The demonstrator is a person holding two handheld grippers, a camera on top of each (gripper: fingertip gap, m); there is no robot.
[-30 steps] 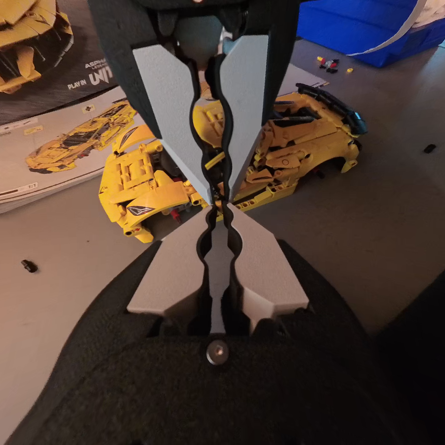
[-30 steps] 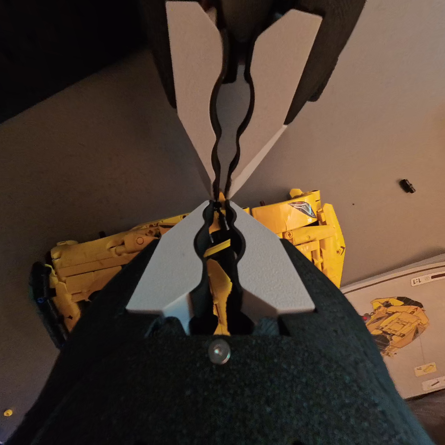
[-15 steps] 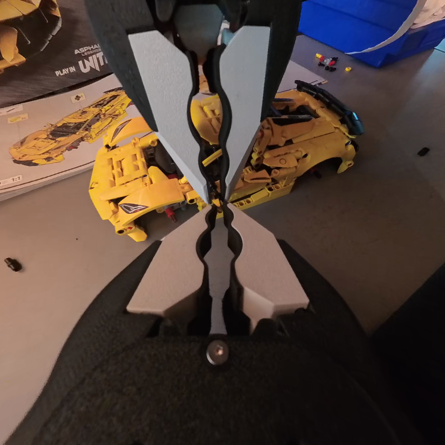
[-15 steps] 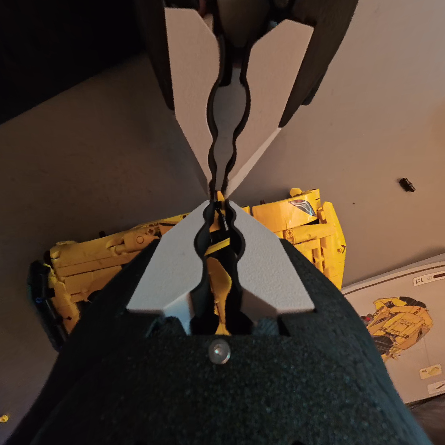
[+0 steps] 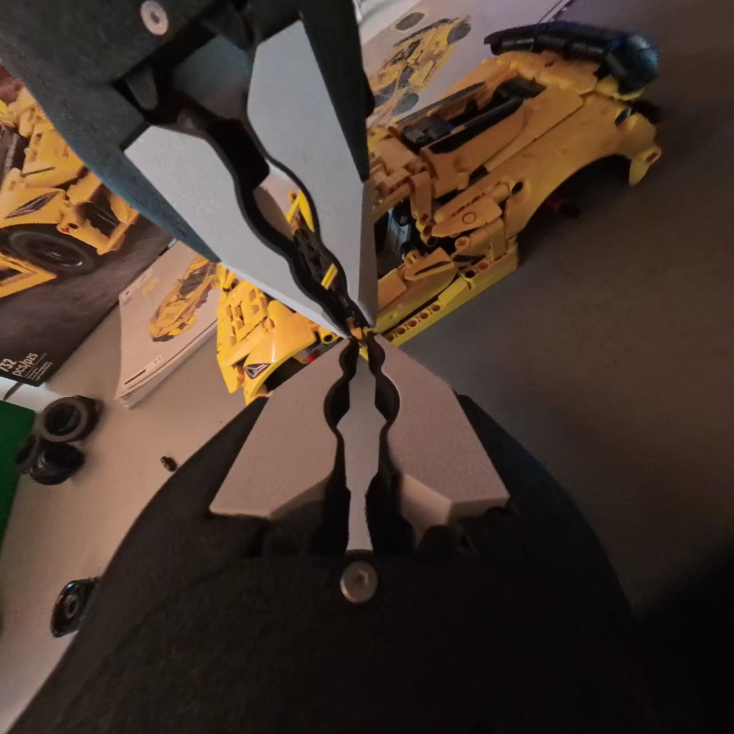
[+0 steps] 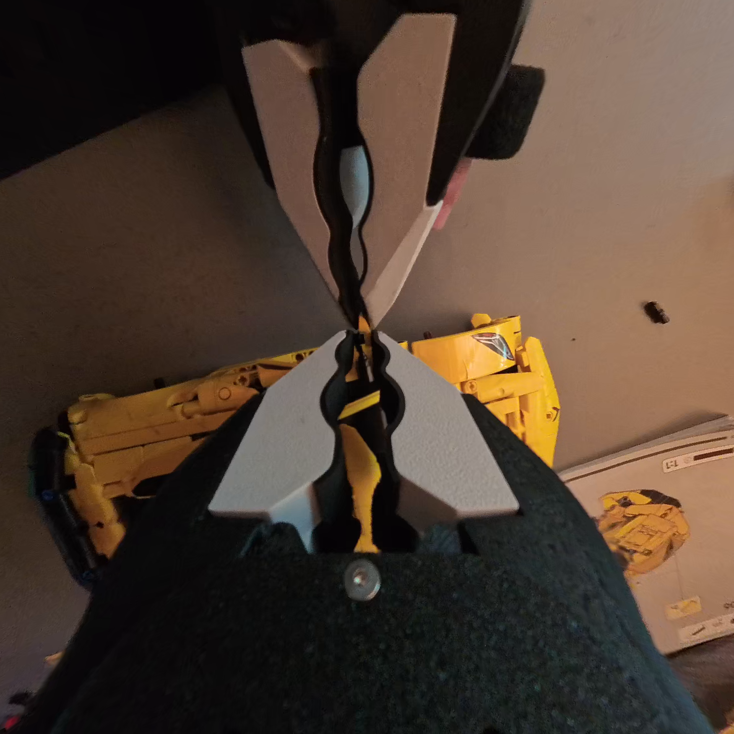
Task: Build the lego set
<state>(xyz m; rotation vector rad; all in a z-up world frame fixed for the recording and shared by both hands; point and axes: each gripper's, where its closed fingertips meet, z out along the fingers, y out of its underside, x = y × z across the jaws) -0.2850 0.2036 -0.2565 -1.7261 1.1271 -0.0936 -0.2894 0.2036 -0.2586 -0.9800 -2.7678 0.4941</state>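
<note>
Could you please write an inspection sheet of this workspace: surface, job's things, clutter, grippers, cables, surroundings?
Surface: grey table, dimly lit.
Job's things: yellow lego car, partly built, no wheels fitted; instruction booklet beside its front; box behind the booklet.
Clutter: loose black tyres at the left; small black pin lying apart.
Grippers: left gripper and right gripper tip to tip, both shut on a small yellow and black piece above the car.
Cables: nothing seen.
Surroundings: green object at the left edge; the rest is dark.
</note>
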